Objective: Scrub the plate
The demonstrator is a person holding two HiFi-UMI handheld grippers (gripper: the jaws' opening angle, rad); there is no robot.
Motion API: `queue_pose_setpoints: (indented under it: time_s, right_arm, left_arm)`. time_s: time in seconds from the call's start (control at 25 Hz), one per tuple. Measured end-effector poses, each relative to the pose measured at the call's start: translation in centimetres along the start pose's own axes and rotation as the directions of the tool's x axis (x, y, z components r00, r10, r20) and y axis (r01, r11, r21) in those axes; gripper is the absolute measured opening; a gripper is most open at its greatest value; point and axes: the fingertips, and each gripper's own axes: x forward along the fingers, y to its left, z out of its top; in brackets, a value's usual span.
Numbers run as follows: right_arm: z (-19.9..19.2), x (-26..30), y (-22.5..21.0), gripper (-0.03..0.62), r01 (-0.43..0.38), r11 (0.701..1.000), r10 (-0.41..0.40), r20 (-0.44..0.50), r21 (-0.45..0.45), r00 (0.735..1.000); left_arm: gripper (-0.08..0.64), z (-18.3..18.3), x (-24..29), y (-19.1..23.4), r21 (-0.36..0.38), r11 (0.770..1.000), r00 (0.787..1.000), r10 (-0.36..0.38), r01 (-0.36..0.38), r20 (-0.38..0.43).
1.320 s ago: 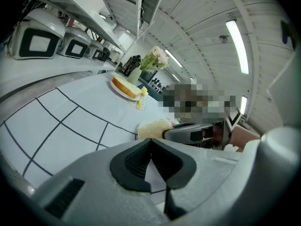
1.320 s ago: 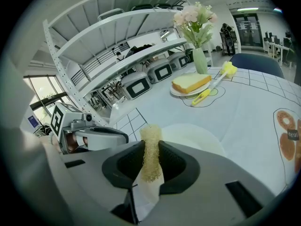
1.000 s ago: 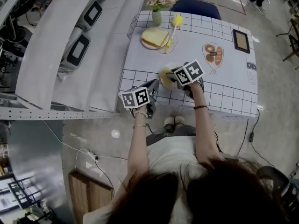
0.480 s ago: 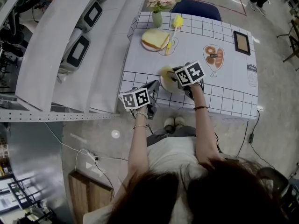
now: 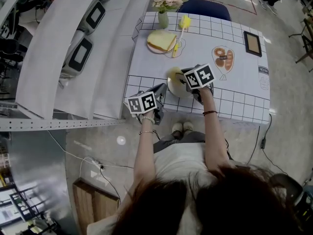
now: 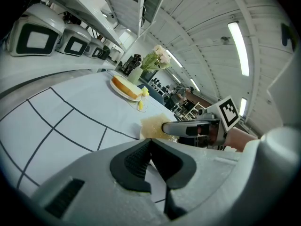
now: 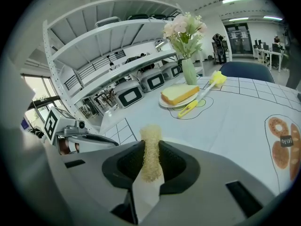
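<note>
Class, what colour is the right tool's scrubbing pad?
The pad is straw yellow; right gripper view shows it best.

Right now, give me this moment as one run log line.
left claw: shut on plate rim | right claw: shut on scrub pad, pad over plate | stage: scrubbing

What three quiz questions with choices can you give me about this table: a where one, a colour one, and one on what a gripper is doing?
1. Where is the breadless plate? A) table's near side B) floor C) shelf
2. The brush beside the bread is: A) red B) yellow C) black
3. The right gripper's jaws are: A) wide open B) shut on the scrub pad C) shut on bread
Answers: 1 A, it lies near the person; 2 B, its head and grip are yellow; 3 B, the pad sits pinched between them.
</note>
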Motion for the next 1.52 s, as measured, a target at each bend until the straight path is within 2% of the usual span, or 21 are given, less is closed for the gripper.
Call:
queue_pose_setpoints:
  time_s: [0.56,0.92,1.32,1.44,1.52]
  right_arm:
    - [-0.2,-1.1,-1.6,0.080,0.048,0.998,-0.049,0.039,0.038,0.998]
    - [-0.3,-1.1,-1.6,0.080,0.039,0.998,-0.041,0.048,0.039,0.998]
    - [-0.3,-1.3,-1.4,0.080,-0.014,1.000,0.012,0.059,0.027,0.998]
    - [0.7,-2.1,-0.6,0.080,-0.071,0.997,0.067,0.134,0.025,0.989]
    - [1.4,-3.0,0.2,0.080,-0.107,0.994,0.107,0.184,-0.013,0.977]
  left_arm:
    - [0.011,-0.1,0.8,-0.6,0.003,1.000,1.000,-0.012,0.012,-0.020]
    - [0.011,-0.3,1.0,-0.7,0.012,1.000,1.000,-0.008,0.009,-0.026]
    - [0.011,-0.4,0.9,-1.7,0.069,0.998,1.000,0.009,-0.007,-0.029]
    - [0.011,-0.1,0.8,-2.1,0.092,0.996,1.000,0.009,-0.008,-0.014]
    - [0.011,0.3,0.4,-2.3,0.109,0.994,1.000,0.014,-0.015,0.012]
